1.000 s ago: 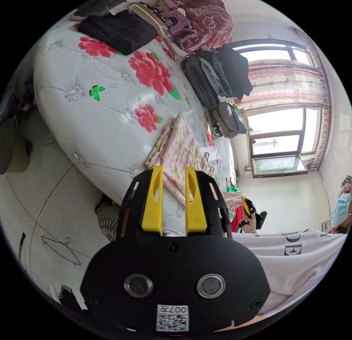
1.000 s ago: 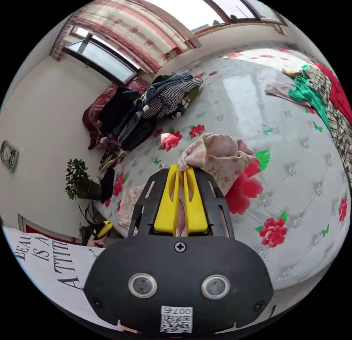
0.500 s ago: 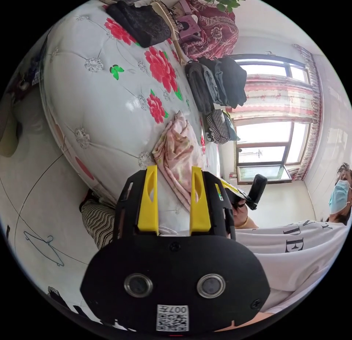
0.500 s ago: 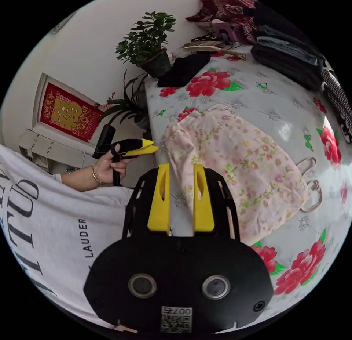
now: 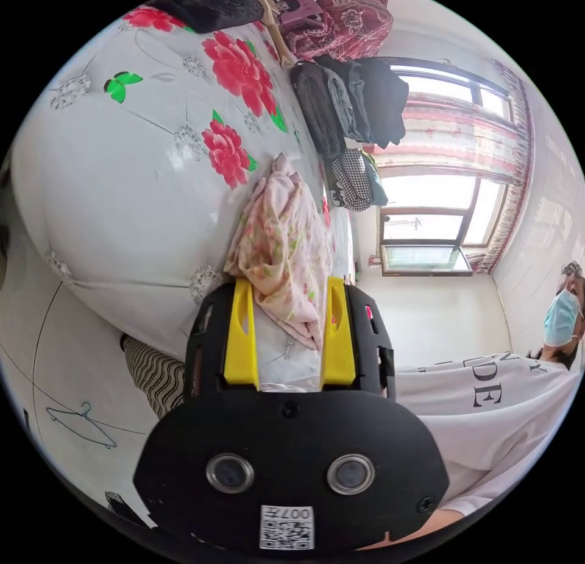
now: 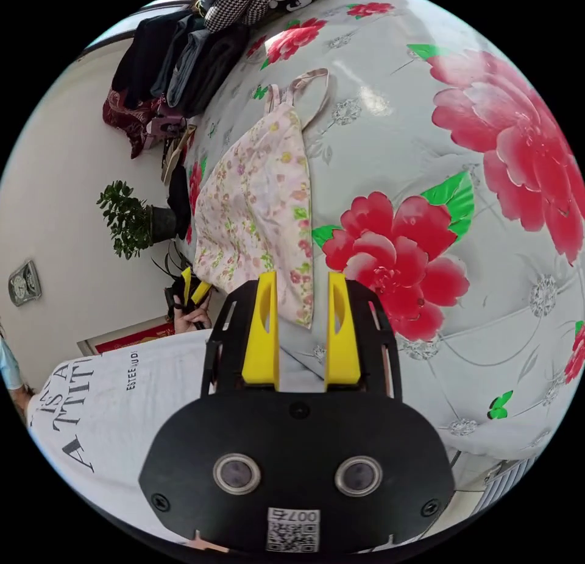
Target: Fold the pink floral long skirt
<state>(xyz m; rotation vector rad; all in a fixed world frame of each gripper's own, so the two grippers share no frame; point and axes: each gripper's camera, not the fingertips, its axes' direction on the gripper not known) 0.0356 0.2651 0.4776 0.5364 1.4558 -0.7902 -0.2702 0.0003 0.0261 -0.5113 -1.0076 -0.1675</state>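
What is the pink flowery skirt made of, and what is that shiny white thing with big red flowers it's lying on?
The pink floral skirt looks like thin, matte woven cloth, perhaps cotton: it drapes in soft wrinkles and has limp fabric loops at one end. The bed cover looks like glossy padded vinyl or coated fabric: it reflects window glare and has tufted, sparkly buttons. I can't tell for sure.

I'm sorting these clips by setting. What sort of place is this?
Probably a bedroom in a home: a tufted bed with a flower print, piles of folded clothes on it, a curtained window, a potted plant.
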